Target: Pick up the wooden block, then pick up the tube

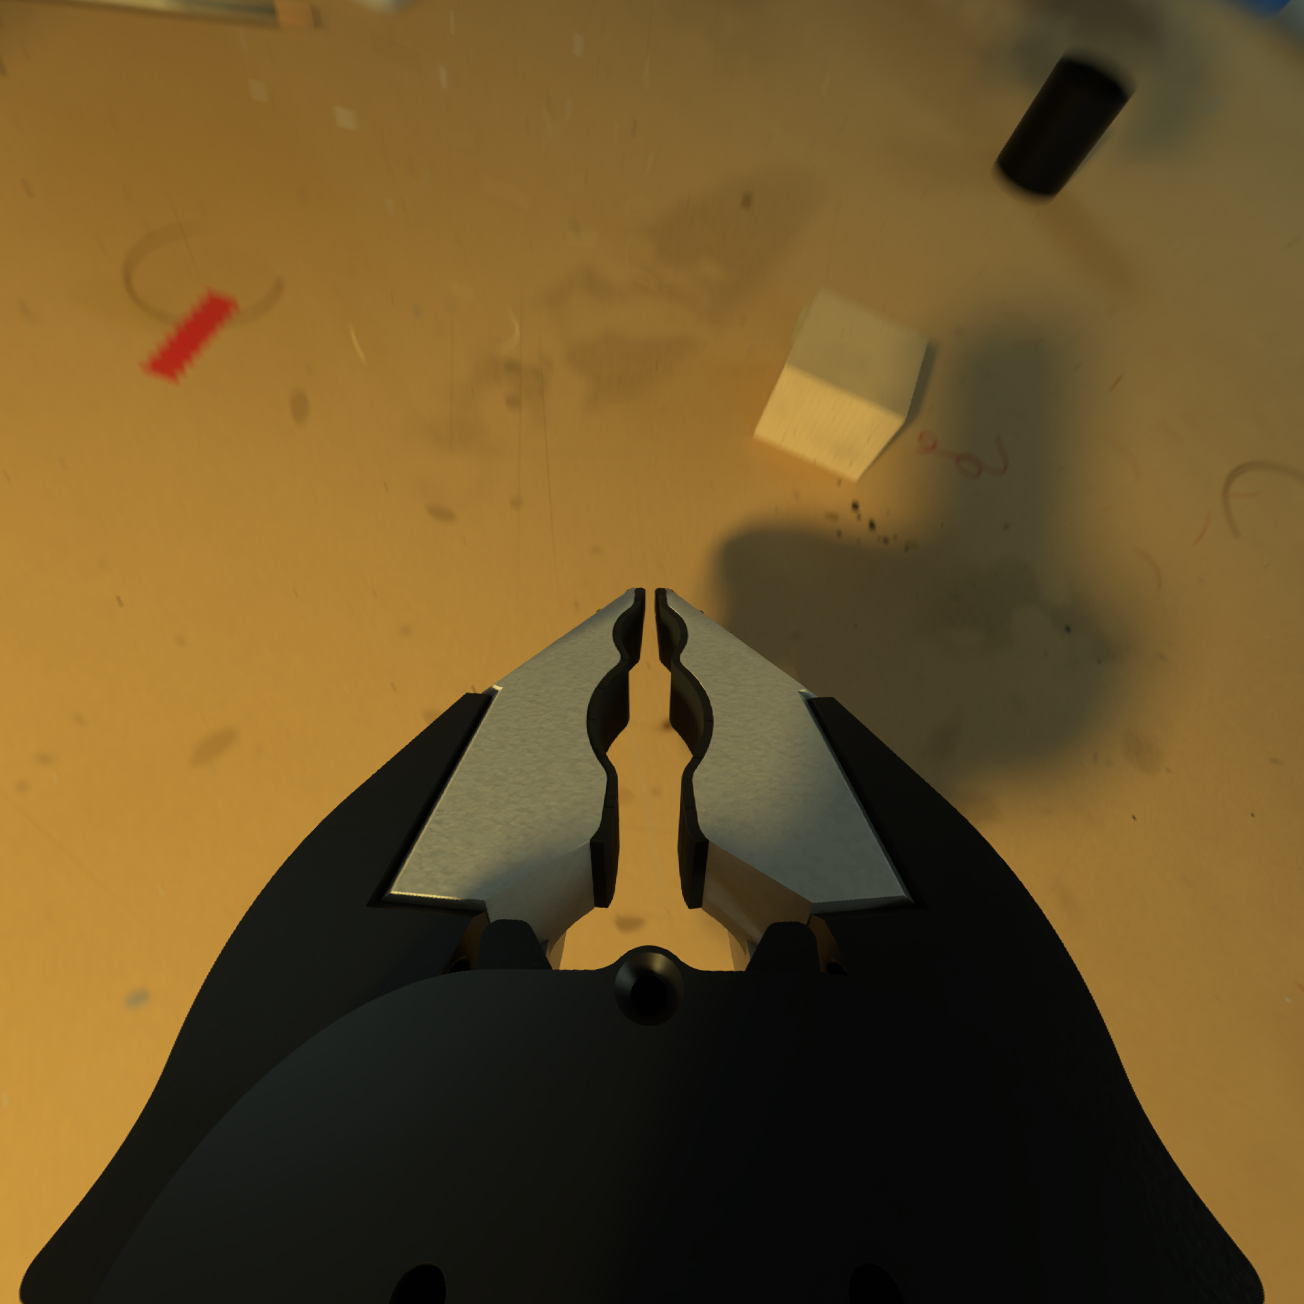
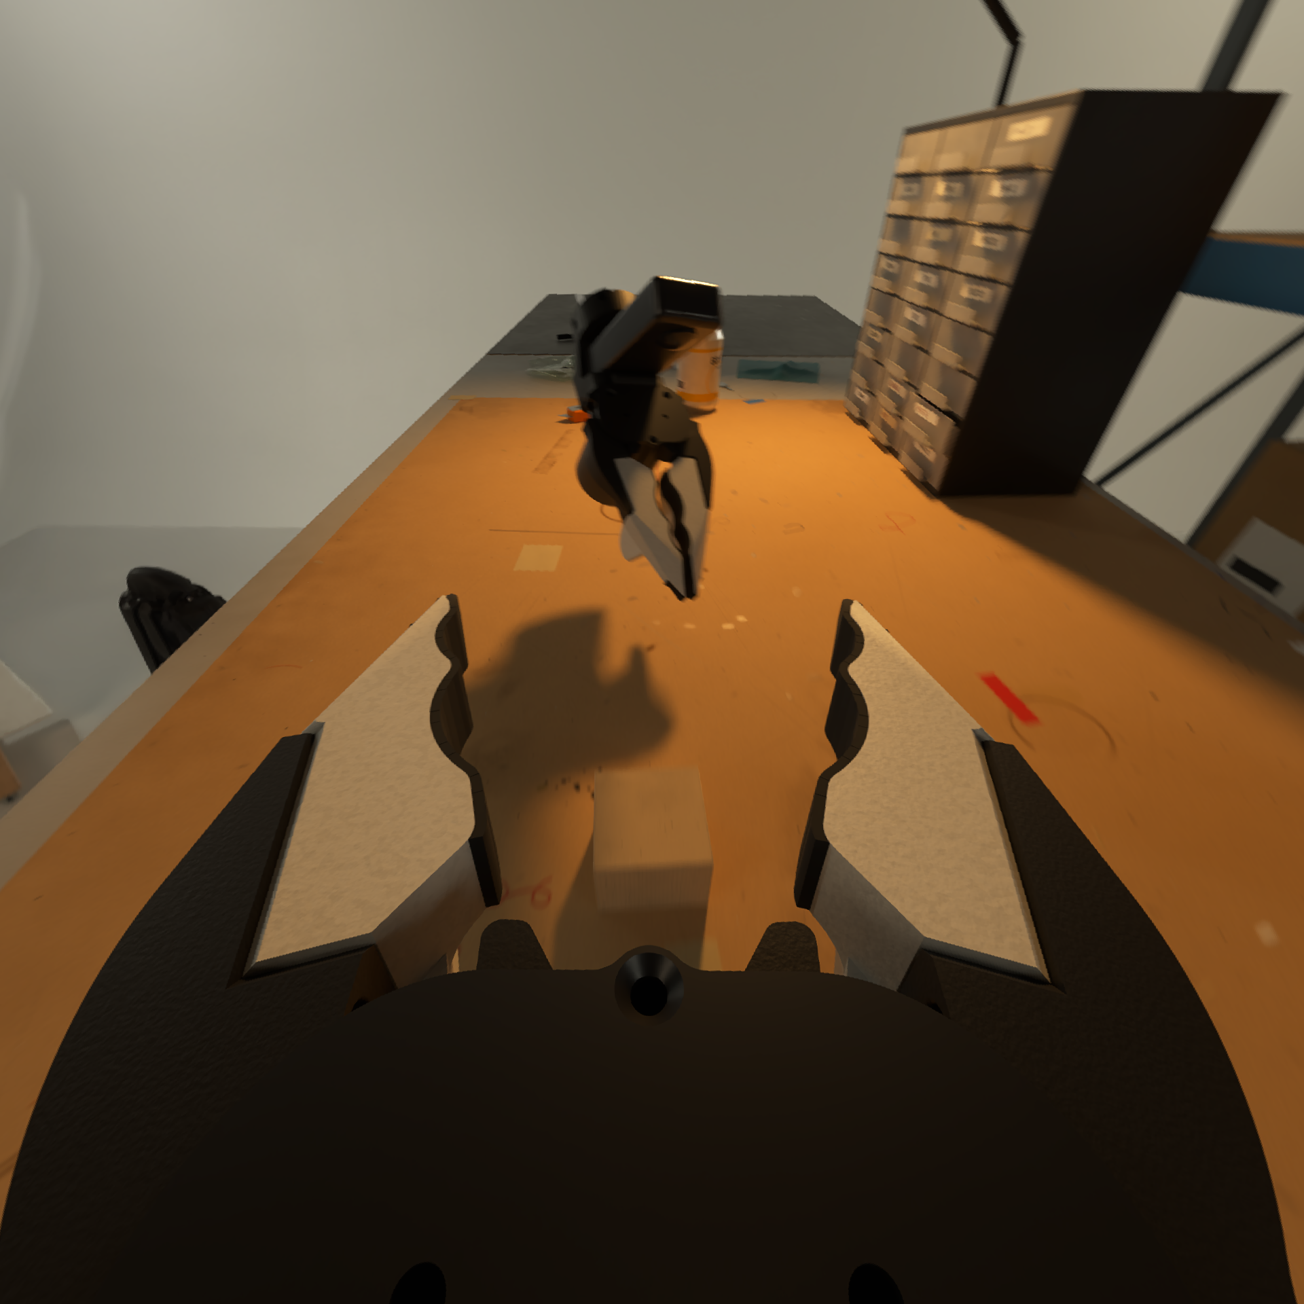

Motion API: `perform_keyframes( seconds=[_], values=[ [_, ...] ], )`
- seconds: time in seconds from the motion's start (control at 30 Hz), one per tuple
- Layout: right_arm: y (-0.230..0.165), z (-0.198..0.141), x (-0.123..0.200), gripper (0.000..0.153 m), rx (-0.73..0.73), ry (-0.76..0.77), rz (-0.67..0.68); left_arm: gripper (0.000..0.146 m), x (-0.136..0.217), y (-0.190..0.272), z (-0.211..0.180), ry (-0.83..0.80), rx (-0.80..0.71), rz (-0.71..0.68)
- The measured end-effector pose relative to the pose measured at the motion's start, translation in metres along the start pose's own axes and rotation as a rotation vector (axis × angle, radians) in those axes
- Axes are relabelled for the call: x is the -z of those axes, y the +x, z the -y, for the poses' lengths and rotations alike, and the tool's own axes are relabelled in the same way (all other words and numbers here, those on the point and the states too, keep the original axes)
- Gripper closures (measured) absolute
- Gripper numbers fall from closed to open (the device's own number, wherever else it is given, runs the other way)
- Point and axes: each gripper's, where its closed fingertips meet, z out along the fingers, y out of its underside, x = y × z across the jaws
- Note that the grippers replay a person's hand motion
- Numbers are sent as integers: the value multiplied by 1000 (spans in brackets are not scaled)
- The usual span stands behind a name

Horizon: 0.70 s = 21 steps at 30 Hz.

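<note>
A pale wooden block (image 1: 840,384) lies on the brown table top, ahead and right of my left gripper (image 1: 650,596), which is shut and empty above the table. A black tube (image 1: 1062,127) lies beyond the block at the upper right. In the right wrist view the block (image 2: 650,840) sits on the table between the open fingers of my right gripper (image 2: 649,610), low near their base; the fingers stand apart from it. The left gripper (image 2: 681,586) hovers farther off, pointing down. The tube does not show in the right wrist view.
A red tape strip (image 1: 190,337) lies at the left; it also shows in the right wrist view (image 2: 1010,697). A dark drawer cabinet (image 2: 1009,296) stands at the right of the table (image 2: 811,494). A white and orange bottle (image 2: 702,370) stands at the far end.
</note>
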Motion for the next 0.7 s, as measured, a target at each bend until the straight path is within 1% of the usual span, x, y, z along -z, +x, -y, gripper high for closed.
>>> perform_keyframes(
  seconds=[0.03,0.17,0.23,0.27,0.33,0.4,0.5,0.6,0.7],
  values=[
    [4,-2,17,52,-27,-3,-22,146,-1,3,-8,-57,15,22],
    [32,-27,92,91,-163,-10,-183,146,-3,23,-42,-251,55,120],
    [43,-41,123,107,-241,6,-245,146,-6,32,-50,-315,51,155],
    [46,-45,135,112,-267,28,-265,146,-9,35,-50,-349,40,180],
    [55,-52,153,114,-304,80,-315,146,-16,40,-43,-403,-2,237],
    [62,-55,165,114,-324,131,-375,146,-25,45,-27,-443,-67,278],
    [62,-60,169,113,-341,149,-373,146,-39,51,7,-477,-172,347],
    [59,-62,173,112,-340,140,-374,146,-57,60,42,-490,-246,355],
    [55,-57,182,111,-332,165,-382,146,-76,66,70,-461,-288,355]
  ],
)
